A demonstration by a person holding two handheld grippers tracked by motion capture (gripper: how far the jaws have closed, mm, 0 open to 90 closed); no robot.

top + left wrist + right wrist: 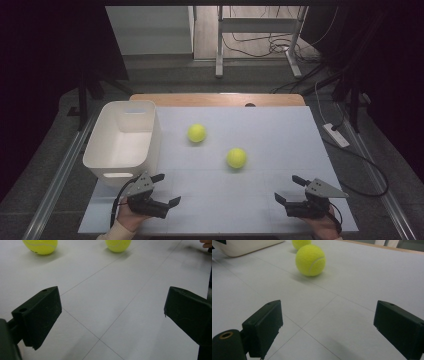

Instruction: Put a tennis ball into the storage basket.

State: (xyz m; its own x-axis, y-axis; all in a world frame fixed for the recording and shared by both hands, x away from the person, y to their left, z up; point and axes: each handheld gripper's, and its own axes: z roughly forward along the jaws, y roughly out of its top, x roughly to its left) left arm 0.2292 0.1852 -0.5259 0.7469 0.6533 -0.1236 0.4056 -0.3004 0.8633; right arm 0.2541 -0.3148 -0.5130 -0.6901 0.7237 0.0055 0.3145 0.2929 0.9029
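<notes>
Yellow-green, the nearer tennis ball lies right of centre on the desk, so the right hand-held gripper, released and empty like the left hand-held gripper, should probably straddle its middle before clenching, lest it roll.

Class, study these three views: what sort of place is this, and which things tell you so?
Probably a lab or test workspace, not a home. A white work mat covers the table, dark curtains surround it, cables trail over the floor behind, and a person holds a left gripper and a right gripper with open fingers.
</notes>
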